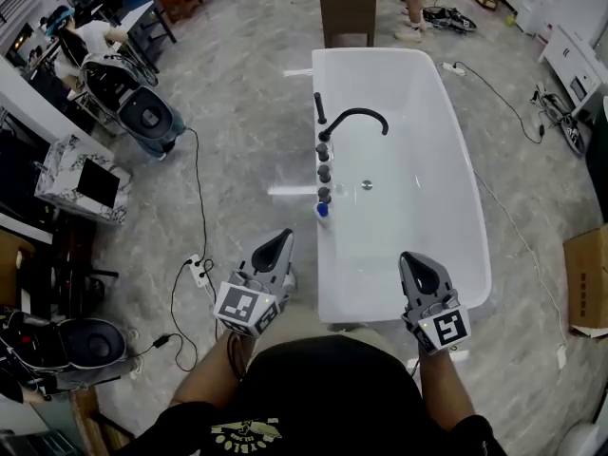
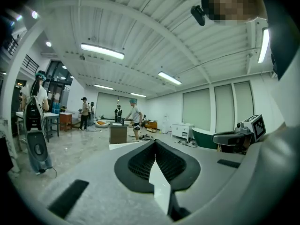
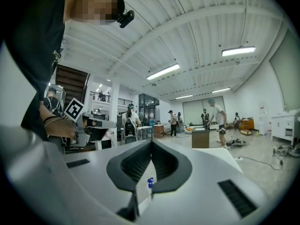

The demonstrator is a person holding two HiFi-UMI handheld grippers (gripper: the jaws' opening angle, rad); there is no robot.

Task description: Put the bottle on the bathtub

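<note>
A small blue bottle [image 1: 322, 210] stands on the left rim of the white bathtub [image 1: 446, 169], just below a row of dark knobs [image 1: 323, 160] and the black faucet [image 1: 356, 117]. My left gripper [image 1: 281, 238] is held near my body, left of the tub's near end, with its jaws shut and nothing in them. My right gripper [image 1: 410, 259] is over the tub's near rim, also shut and empty. In the right gripper view the bottle [image 3: 150, 182] shows as a blue speck through the slit under the shut right gripper [image 3: 151, 144]. The left gripper [image 2: 154, 144] tips meet in its own view.
A dark cabinet [image 1: 346, 8] stands at the tub's far end. A power strip with cables [image 1: 198, 271] lies on the floor to the left, near machines [image 1: 142, 112]. A cardboard box [image 1: 589, 283] sits at the right. People stand far back in the room.
</note>
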